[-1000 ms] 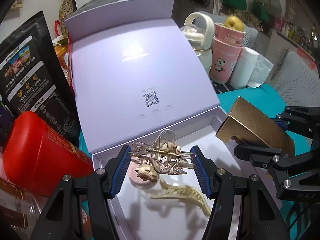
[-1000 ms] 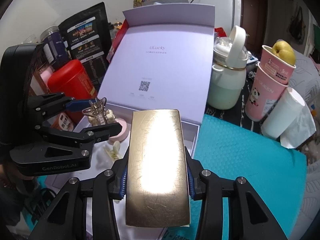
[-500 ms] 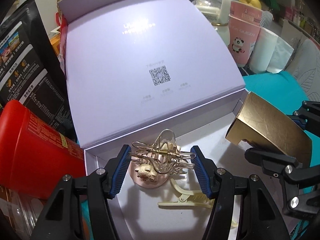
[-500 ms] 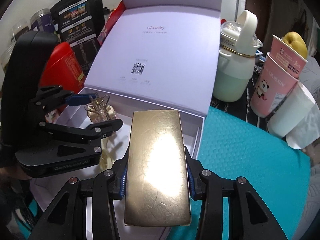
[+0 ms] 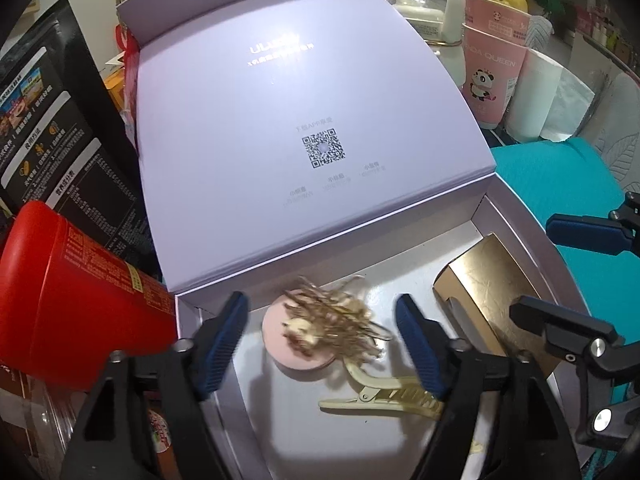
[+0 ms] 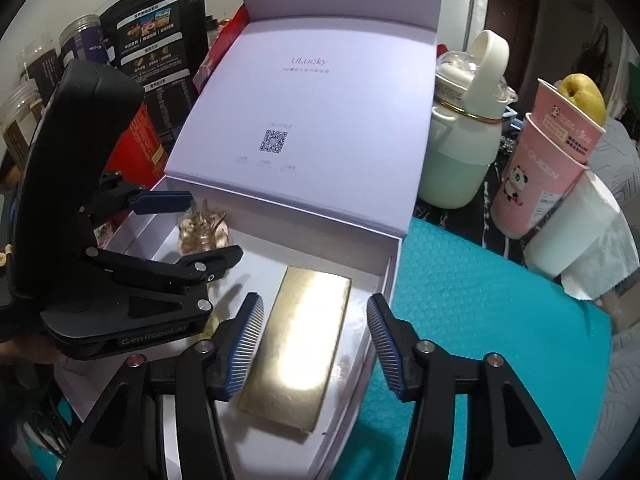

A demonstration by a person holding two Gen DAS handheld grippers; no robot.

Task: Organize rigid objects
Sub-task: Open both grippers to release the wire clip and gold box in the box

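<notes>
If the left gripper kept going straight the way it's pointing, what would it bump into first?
Probably the gold hair claw, blurred, lying between the left gripper's open jaws, which have just been opening. It sits over a round pink thing on the box floor. Depth is hard to judge.

The lilac box looks to be made of matt, smooth card with shiny foil lettering, and the gold bar inside it is finished in a glossy metallic skin covered in fine scratches. The gold hair claw seems made of thin shiny wire, while the cream clip is plain smooth plastic. Ribbed blue rubbery pads are fitted on matt black plastic jaws, and the teal mat is bumpy like foam.
</notes>
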